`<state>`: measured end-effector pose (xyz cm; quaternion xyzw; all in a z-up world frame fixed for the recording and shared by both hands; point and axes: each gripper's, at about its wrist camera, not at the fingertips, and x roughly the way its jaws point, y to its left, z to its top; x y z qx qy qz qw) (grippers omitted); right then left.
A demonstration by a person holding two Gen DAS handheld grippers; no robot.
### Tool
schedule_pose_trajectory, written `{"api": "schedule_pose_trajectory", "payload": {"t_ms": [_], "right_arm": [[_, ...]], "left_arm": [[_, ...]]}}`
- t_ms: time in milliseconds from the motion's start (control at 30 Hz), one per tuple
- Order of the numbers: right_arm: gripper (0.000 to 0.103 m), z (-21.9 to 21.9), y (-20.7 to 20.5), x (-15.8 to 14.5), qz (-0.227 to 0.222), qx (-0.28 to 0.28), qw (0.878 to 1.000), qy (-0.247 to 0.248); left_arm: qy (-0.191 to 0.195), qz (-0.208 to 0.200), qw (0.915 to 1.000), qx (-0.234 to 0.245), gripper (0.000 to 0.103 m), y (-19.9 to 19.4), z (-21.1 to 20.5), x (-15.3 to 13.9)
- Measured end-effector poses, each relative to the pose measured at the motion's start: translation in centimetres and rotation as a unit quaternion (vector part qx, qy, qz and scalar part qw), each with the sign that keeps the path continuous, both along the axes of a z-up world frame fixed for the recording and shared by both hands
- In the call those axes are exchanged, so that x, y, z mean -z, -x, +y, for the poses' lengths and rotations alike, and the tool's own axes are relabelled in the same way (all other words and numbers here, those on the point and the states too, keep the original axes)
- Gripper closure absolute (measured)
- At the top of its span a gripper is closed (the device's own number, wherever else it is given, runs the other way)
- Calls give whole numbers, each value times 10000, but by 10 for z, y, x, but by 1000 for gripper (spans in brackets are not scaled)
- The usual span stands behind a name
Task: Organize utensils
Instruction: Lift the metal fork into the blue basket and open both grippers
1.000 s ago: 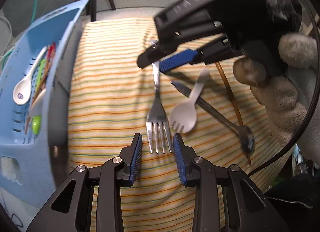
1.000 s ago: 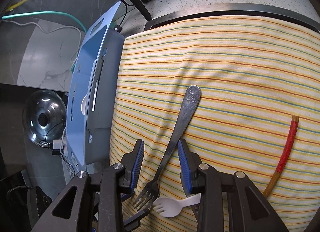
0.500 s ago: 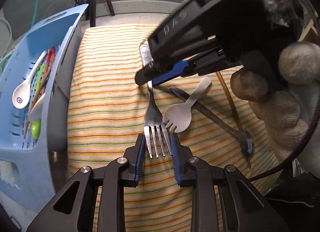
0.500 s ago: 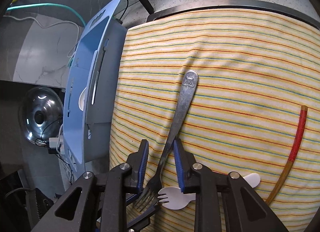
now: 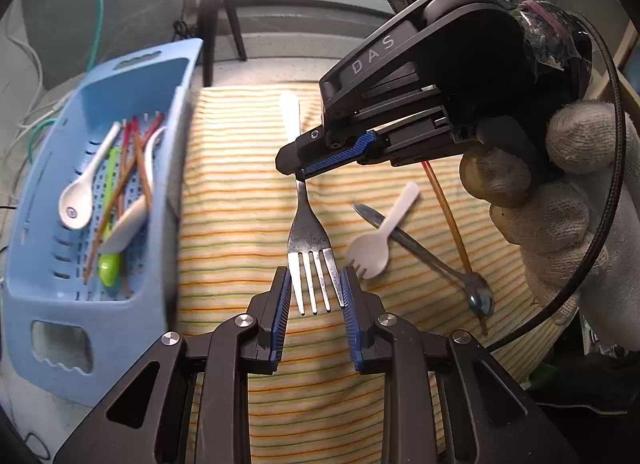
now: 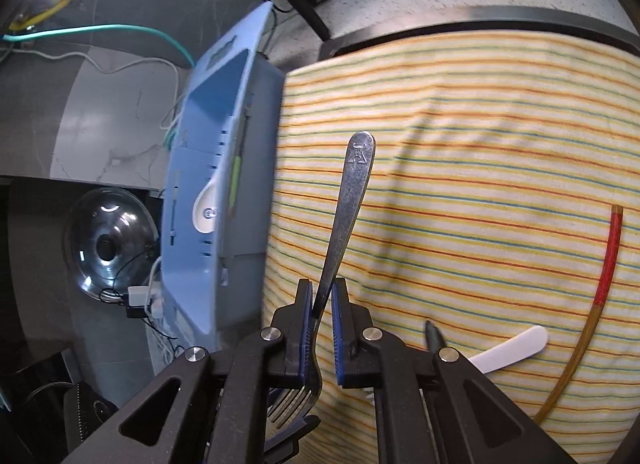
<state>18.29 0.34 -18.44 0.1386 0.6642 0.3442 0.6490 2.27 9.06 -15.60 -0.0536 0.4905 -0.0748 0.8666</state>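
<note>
A metal fork (image 5: 307,232) is held off the striped cloth (image 5: 240,199) by both grippers. My left gripper (image 5: 314,294) is shut on the fork's tines. My right gripper (image 6: 322,300) is shut on the fork's neck (image 6: 340,223), and it shows from outside in the left wrist view (image 5: 296,171). A light blue basket (image 5: 40,248) stands at the cloth's left edge and holds white spoons (image 5: 80,199), chopsticks and a green utensil.
On the cloth to the right lie a white plastic spork (image 5: 380,236), a small metal spoon (image 5: 440,260) and a chopstick with a red band (image 6: 608,264). A glass pot lid (image 6: 108,244) sits beyond the basket. A tripod (image 5: 216,15) stands behind the table.
Both grippers have closed on the fork. The fork has risen off the cloth, and the view of the basket has widened.
</note>
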Motion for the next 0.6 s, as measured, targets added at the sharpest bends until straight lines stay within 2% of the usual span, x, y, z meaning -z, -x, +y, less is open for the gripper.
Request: {"api": "schedule_pose_trajectory", "payload": {"t_ms": [333, 600], "right_arm": [[96, 60, -2, -30, -198, -310, 9988, -332], [97, 103, -10, -27, -250, -402, 9984, -324]], "left_arm": [[-224, -157, 9992, -298, 81, 3, 45, -18], [-329, -100, 9983, -467, 81, -9, 79, -12]]}}
